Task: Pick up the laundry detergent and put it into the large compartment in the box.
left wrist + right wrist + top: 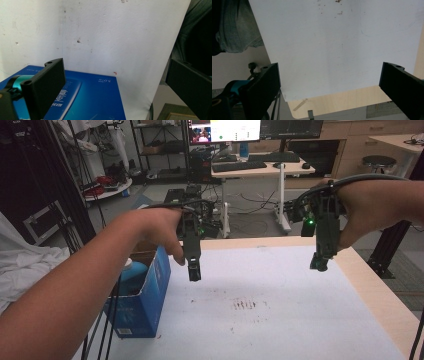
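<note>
1. Your left gripper (194, 272) hangs above the white sheet (280, 320) that covers the table, just beside the blue box (145, 302). Its jaws stand wide apart and hold nothing, as the left gripper view makes plain.
2. Your right gripper (319, 265) hovers over the far right part of the sheet, near the bare wooden edge of the table (380, 295). Its jaws are also spread wide and empty.
3. The box is the thing nearest your left gripper. It is a glossy blue carton with white print on its face, and it stands at the left edge of the table with its top open.
4. A pale blue bottle (131, 274) with a white cap sits inside the box, upright.
5. The box's long axis runs from you toward the far side of the table, along the left edge.
6. In the left gripper view, the box (97, 100) lies below and between the jaws, its printed face up toward the camera.
</note>
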A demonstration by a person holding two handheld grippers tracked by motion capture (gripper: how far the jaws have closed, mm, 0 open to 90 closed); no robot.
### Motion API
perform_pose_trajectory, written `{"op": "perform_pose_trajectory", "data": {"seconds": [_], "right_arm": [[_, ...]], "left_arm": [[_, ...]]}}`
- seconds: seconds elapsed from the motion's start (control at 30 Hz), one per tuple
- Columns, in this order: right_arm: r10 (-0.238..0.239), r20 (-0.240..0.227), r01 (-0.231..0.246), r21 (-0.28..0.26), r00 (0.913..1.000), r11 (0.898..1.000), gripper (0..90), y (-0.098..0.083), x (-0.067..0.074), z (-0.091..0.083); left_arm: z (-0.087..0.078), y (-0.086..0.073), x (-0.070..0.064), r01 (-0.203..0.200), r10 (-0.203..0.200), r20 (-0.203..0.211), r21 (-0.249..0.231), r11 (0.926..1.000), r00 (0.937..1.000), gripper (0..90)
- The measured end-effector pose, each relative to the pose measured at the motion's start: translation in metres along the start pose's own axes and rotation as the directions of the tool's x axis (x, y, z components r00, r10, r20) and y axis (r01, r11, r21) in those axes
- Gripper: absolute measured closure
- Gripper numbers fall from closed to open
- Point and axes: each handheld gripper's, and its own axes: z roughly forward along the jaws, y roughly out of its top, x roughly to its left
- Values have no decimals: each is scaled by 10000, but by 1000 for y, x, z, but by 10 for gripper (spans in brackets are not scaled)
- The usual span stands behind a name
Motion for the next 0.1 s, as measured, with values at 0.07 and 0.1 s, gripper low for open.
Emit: {"op": "perform_pose_trajectory", "data": {"seconds": [0.07, 0.1], "right_arm": [[21, -19, -21, 13, 10000, 10000, 26, 1, 0, 0], [21, -19, -21, 13, 10000, 10000, 26, 1, 0, 0]], "left_arm": [[0, 0, 0, 28, -28, 12, 8, 10000, 10000, 27], [0, 0, 0, 28, -28, 12, 8, 10000, 10000, 27]]}}
